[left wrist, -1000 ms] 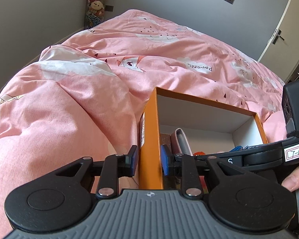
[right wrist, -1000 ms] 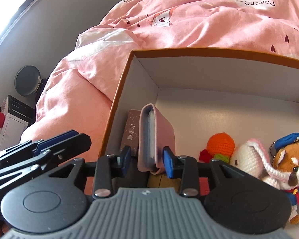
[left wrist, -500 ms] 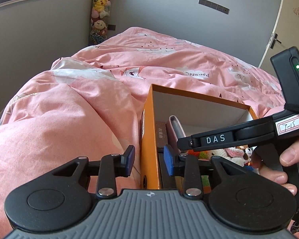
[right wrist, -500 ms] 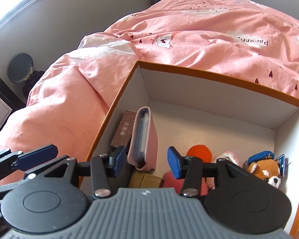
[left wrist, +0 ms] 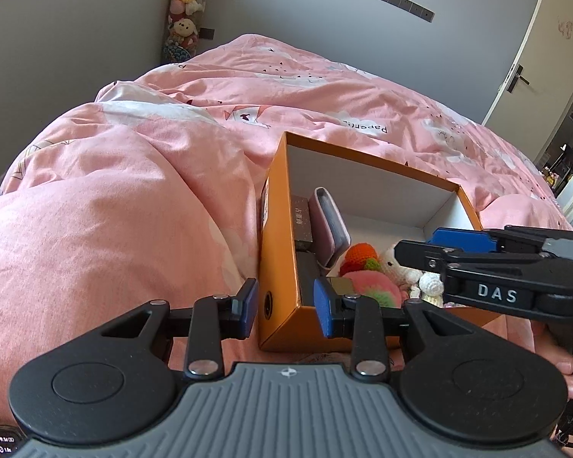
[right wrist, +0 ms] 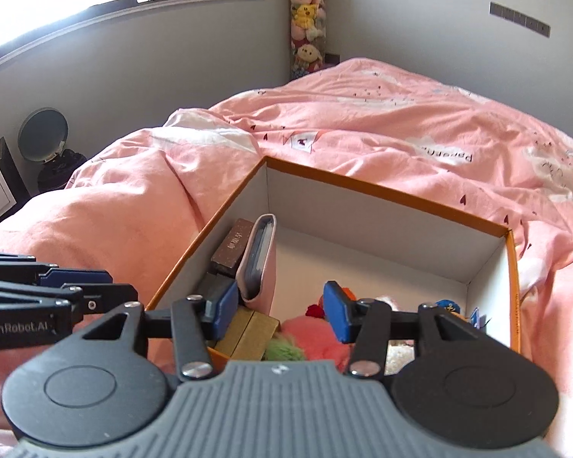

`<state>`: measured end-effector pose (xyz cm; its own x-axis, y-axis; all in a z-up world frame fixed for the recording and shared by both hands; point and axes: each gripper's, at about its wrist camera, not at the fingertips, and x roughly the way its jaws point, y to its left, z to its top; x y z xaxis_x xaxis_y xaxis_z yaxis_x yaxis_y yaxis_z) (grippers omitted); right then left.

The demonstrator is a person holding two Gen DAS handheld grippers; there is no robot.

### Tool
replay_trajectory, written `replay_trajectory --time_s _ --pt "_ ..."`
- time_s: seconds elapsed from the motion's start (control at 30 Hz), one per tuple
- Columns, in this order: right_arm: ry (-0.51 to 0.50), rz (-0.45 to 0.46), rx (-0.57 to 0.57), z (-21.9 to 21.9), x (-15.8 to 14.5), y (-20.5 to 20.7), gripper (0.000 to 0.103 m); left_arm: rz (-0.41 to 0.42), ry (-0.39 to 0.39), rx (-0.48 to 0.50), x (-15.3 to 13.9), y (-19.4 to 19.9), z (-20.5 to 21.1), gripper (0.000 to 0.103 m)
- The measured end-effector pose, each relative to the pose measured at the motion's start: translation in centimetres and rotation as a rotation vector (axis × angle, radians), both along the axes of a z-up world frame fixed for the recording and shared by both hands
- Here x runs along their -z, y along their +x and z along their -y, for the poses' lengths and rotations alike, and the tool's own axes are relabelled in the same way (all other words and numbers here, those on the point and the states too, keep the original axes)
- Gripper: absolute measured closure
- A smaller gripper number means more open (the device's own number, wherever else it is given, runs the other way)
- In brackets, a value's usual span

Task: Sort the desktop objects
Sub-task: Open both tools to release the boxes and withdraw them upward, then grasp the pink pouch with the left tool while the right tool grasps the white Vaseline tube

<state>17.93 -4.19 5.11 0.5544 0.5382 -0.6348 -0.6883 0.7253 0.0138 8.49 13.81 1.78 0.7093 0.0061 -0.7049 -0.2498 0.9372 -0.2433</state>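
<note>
Orange cardboard box (right wrist: pixel 386 194), white inside, sits on a pink printed quilt (right wrist: pixel 363 122). Contents, left to right: brown speckled block (right wrist: pixel 231 248), pink upright card case (right wrist: pixel 261 259), orange crocheted toy (left wrist: pixel 359 253), white knitted plush (left wrist: pixel 395 263). Left gripper (left wrist: pixel 284 307): jaws released, straddling the box's near corner. Right gripper (right wrist: pixel 277 309): jaws released, empty.
</note>
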Motion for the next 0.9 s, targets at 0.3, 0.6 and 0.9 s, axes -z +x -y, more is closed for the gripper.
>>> replay_trajectory --time_s 0.3,0.6,0.9 --pt "0.007 0.036 0.099 6.5 1.6 -4.2 0.052 -0.052 -0.029 0.112 0.4 -1.9 1.8 0.063" --pt "-0.148 -0.158 0.112 10.6 6.3 -8.9 0.057 -0.171 -0.027 0.235 2.8 -3.7 5.6 0.045" --pt "-0.219 -0.068 0.152 14.7 5.3 -11.3 0.056 -0.199 0.005 0.258 3.7 -4.3 7.5 0.045"
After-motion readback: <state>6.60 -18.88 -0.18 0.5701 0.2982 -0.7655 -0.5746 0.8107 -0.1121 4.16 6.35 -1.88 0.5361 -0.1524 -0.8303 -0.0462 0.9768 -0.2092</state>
